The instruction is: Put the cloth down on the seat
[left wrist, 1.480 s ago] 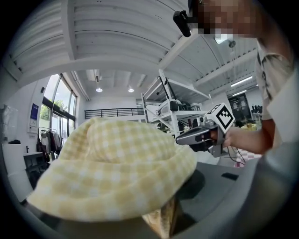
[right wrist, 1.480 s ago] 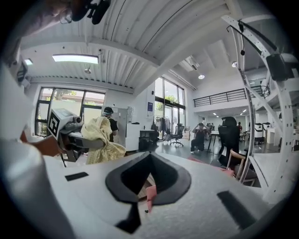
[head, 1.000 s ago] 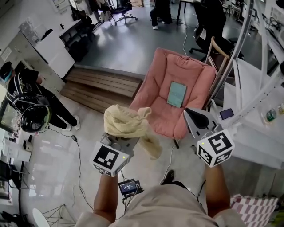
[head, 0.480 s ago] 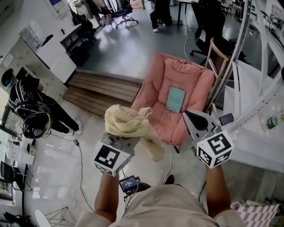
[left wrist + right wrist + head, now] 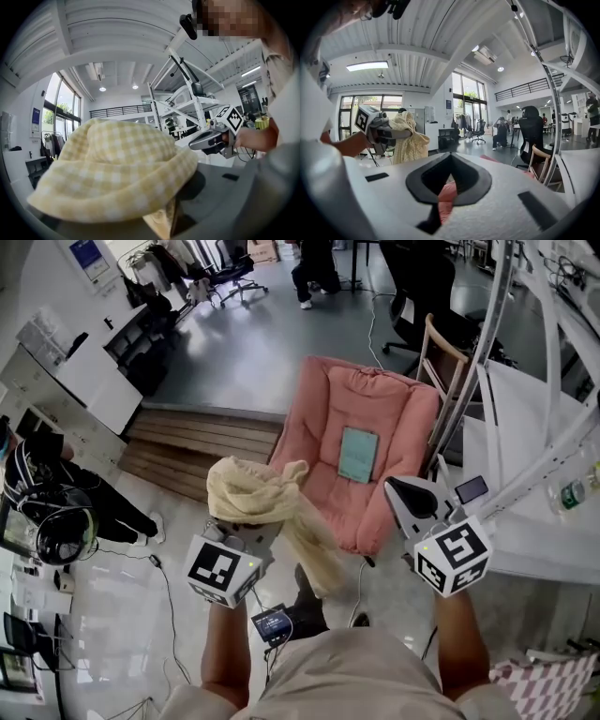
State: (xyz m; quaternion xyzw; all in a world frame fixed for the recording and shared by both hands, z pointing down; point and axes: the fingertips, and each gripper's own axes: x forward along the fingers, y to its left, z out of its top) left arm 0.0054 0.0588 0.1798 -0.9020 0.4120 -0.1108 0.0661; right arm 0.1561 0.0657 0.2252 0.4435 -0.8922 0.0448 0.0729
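A pale yellow checked cloth is bunched over my left gripper, which is shut on it; one end hangs down to the right. In the left gripper view the cloth covers the jaws. The pink cushioned chair stands ahead, and a teal flat item lies on its seat. My right gripper is shut and holds nothing; it hovers by the seat's front right corner. The right gripper view shows the pink seat through the jaw gap, and the left gripper with the cloth off to the left.
A low wooden platform lies left of the chair. A white table with a phone and a white metal frame stand at the right. A wooden chair is behind. A person sits at far left. Cables run over the floor.
Both grippers have moved forward toward the pink chair, which now sits closer. The cloth stays held in the left gripper. The right gripper stays shut and has sunk a little.
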